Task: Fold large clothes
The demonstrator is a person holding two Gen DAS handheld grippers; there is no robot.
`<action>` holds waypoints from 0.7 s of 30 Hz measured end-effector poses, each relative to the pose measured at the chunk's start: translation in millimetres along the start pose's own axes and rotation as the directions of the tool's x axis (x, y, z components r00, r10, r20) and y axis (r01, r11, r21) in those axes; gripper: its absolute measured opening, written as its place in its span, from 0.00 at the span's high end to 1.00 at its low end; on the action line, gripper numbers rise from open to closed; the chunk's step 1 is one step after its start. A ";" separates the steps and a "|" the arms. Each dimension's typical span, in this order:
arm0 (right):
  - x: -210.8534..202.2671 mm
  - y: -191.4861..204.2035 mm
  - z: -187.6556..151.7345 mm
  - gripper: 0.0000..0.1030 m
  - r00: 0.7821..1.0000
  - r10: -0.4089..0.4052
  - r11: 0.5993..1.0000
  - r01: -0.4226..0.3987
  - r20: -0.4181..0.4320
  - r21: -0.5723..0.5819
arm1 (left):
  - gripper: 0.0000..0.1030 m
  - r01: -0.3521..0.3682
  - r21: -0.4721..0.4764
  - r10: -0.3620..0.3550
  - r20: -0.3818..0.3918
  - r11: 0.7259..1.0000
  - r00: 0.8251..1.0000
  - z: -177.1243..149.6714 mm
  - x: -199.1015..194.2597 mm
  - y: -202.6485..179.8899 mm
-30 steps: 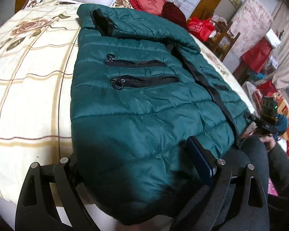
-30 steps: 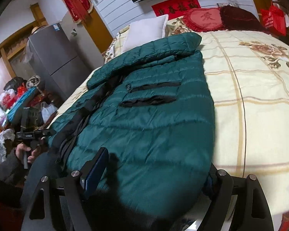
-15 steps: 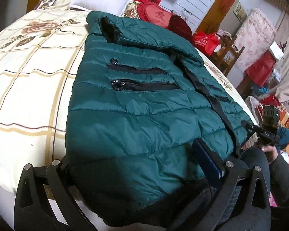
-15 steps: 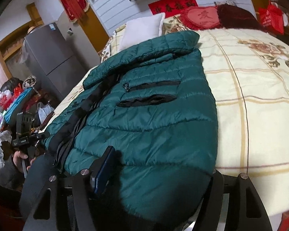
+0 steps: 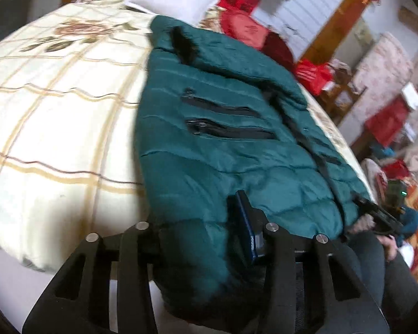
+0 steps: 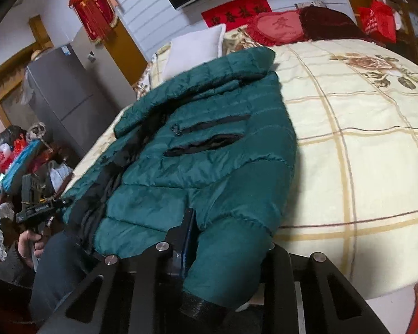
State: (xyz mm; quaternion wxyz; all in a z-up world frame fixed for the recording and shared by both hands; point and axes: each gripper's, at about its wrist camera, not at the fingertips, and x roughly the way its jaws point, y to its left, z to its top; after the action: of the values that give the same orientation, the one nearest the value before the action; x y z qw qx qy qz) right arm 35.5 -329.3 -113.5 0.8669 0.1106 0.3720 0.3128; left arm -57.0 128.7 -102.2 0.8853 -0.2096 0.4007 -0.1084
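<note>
1 cream checked blanket (image 5: 55, 128) with printed roses covers the bed. On it lies 1 puffy, quilted green jacket (image 5: 223, 150) with 2 black zip pockets. 2 black grippers, left (image 5: 206, 239) and right (image 6: 225, 239), each clench its hem.

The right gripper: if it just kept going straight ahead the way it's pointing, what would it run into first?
Nothing new: the right gripper is already closed on the hem of the green jacket. Pushed straight on, it would likely bunch more jacket up the bed, toward the white pillow.
</note>
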 end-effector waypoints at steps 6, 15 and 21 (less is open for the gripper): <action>3.0 -4.5 -0.2 0.78 1.000 -0.003 1.000 0.002 0.001 0.026 | 0.85 -0.001 -0.084 0.003 0.018 0.996 1.000 3.3 -2.9 12.9; -50.2 34.3 21.5 0.87 0.992 -0.006 0.999 0.012 0.129 -0.045 | 0.90 0.009 -0.084 0.007 0.183 0.996 0.983 22.0 -67.0 5.1; -77.7 58.4 18.7 0.87 0.984 0.004 0.997 0.010 0.176 -0.076 | 0.90 0.022 -0.093 -0.001 0.223 0.995 0.975 20.4 -92.8 7.6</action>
State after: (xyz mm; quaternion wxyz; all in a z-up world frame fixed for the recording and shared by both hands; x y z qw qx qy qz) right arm -19.0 -331.5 -30.9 0.9004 0.1037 0.2819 0.3146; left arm -102.3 174.7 -32.0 0.9129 -0.2649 0.3026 -0.0703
